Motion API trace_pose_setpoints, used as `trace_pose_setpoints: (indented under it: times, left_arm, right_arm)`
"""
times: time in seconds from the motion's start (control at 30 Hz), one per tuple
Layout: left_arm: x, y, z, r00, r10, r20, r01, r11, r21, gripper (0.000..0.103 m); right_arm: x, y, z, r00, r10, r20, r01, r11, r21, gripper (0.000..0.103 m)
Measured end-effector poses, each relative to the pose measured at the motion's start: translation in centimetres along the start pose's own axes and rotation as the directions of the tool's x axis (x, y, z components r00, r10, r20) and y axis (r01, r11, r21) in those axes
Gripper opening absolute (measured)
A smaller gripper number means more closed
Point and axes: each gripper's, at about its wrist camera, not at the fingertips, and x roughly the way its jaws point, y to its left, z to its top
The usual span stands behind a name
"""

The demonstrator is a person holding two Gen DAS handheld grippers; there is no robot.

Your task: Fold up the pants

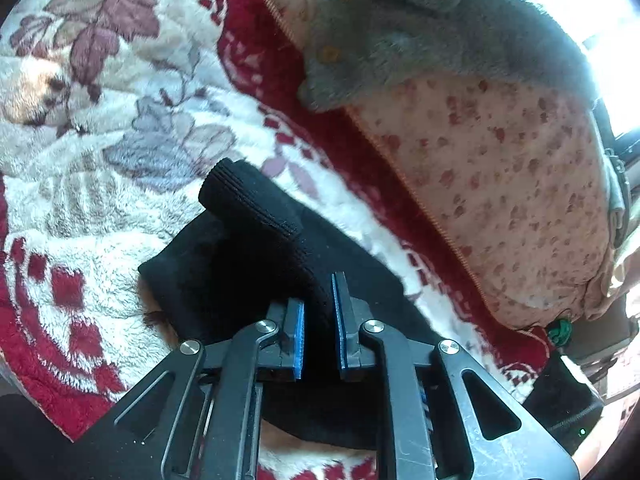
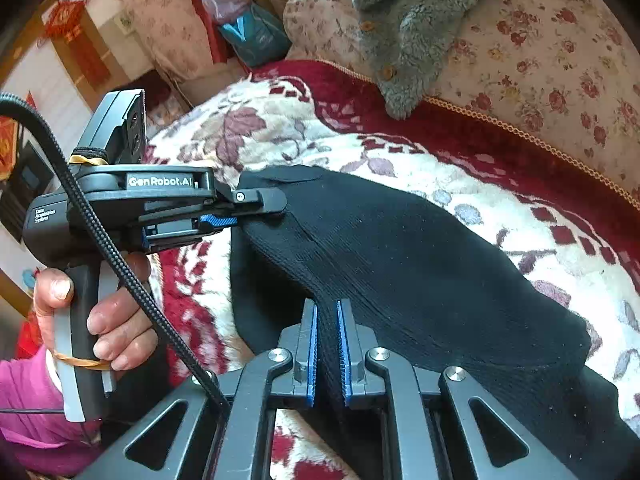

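Both grippers pinch the black pants above the floral blanket, the right gripper nearly closed, the left gripper slightly wider; the knit could slip free mid-fold.

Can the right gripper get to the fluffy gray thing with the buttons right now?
Probably not yet. The right gripper is shut on the black pants, and the gray fleece garment lies far across the blanket, on the floral cushion.

Home bedroom: fleece blanket, floral quilt, red wall decorations.
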Motion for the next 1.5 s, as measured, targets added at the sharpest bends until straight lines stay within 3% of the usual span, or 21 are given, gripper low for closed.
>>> trace_pose_setpoints:
  times: [0.17, 0.33, 0.53, 0.6, 0.63, 0.73, 0.83, 1.0, 1.27, 1.5]
  left_arm:
    - [-2.3, 0.3, -0.6, 1.000, -0.026, 0.017, 0.026, 0.999, 0.022, 0.010]
    - [-2.2, 2.5, -2.7, 0.998, 0.050, 0.026, -0.051, 0.998, 0.041, 0.010]
    - [0.0, 4.5, -4.0, 0.995, 0.097, -0.005, -0.096, 0.995, 0.016, 0.010]
    - [-0.3, 4.4, -4.1, 0.995, 0.097, 0.007, -0.097, 0.995, 0.018, 0.015]
    - [-0.6, 4.1, -4.1, 0.994, 0.111, 0.016, -0.111, 0.993, 0.031, 0.017]
    - [-1.9, 3.3, -4.0, 0.983, 0.170, 0.071, -0.175, 0.983, 0.064, 0.032]
    - [-4.1, 2.6, -4.2, 0.968, 0.194, 0.162, -0.210, 0.974, 0.084, 0.040]
    - [-5.1, 0.4, -4.9, 0.973, 0.158, 0.171, -0.184, 0.972, 0.149, 0.043]
    - [-2.5, -6.4, -8.2, 0.997, 0.045, 0.067, -0.064, 0.946, 0.316, 0.043]
    - [1.9, -12.3, -11.7, 0.999, 0.011, -0.038, 0.007, 0.893, 0.451, 0.043]
  right_arm:
    - [-1.9, 0.6, -0.4, 0.996, 0.083, 0.026, -0.084, 0.995, 0.045, 0.008]
    - [-1.6, 2.1, -1.5, 0.994, 0.112, -0.003, -0.112, 0.993, 0.028, 0.008]
    - [2.0, 1.9, -3.2, 0.993, 0.089, -0.073, -0.086, 0.995, 0.046, 0.008]
    - [2.5, 1.1, -3.6, 0.993, 0.091, -0.077, -0.084, 0.992, 0.095, 0.008]
    - [2.4, 1.0, -3.5, 0.992, 0.102, -0.071, -0.094, 0.989, 0.110, 0.012]
    - [0.8, 1.1, -3.3, 0.991, 0.120, -0.053, -0.113, 0.986, 0.121, 0.040]
    - [-1.5, 0.5, -3.8, 0.992, 0.120, -0.033, -0.114, 0.981, 0.159, 0.040]
    - [-6.8, -3.0, -6.5, 0.997, 0.059, 0.056, -0.072, 0.955, 0.288, 0.040]
    - [-15.8, -8.4, -12.2, 0.981, -0.109, 0.161, 0.026, 0.895, 0.445, 0.041]
    - [-22.0, -11.5, -17.3, 0.953, -0.216, 0.211, 0.069, 0.835, 0.546, 0.046]
